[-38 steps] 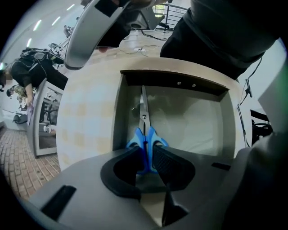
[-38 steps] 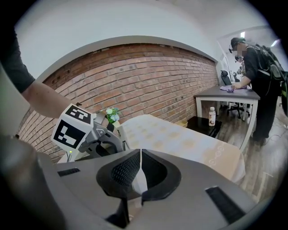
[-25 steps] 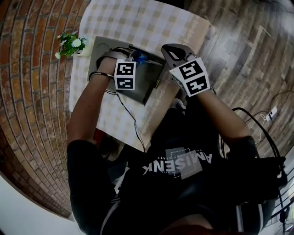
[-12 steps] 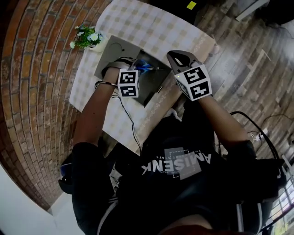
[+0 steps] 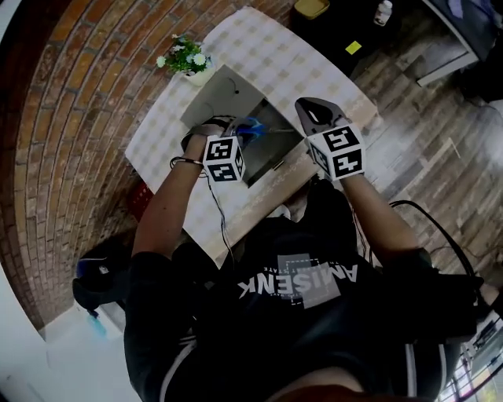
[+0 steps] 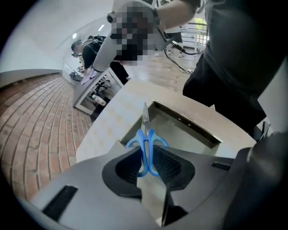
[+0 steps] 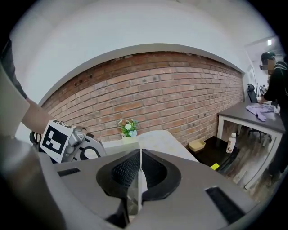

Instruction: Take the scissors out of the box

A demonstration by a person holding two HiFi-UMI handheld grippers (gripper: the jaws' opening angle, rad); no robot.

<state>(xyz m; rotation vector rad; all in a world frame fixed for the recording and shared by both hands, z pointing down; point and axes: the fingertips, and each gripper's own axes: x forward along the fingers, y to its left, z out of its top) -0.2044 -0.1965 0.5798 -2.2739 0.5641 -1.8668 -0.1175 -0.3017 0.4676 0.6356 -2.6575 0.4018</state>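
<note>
My left gripper (image 6: pixel 147 159) is shut on the blue handles of the scissors (image 6: pixel 146 134), whose blades point away from it, closed. It holds them over the open grey box (image 6: pixel 193 128). From the head view, the scissors (image 5: pixel 250 126) stick out from the left gripper (image 5: pixel 236 135) above the box (image 5: pixel 271 149), which lies on the checked tablecloth. My right gripper (image 5: pixel 313 114) hovers at the box's right side. In its own view the right gripper (image 7: pixel 140 173) has its jaws together with nothing between them.
A small pot of flowers (image 5: pixel 186 60) stands on the table (image 5: pixel 306 67) behind the box's raised lid (image 5: pixel 224 93). A yellow bowl (image 5: pixel 311 8) and a bottle (image 5: pixel 383 12) sit on a dark low surface beyond. A brick wall lies to the left.
Both grippers have risen. The left one has rolled and lifted the scissors up out of the box. The head view has swung, so the table sits further right and higher.
</note>
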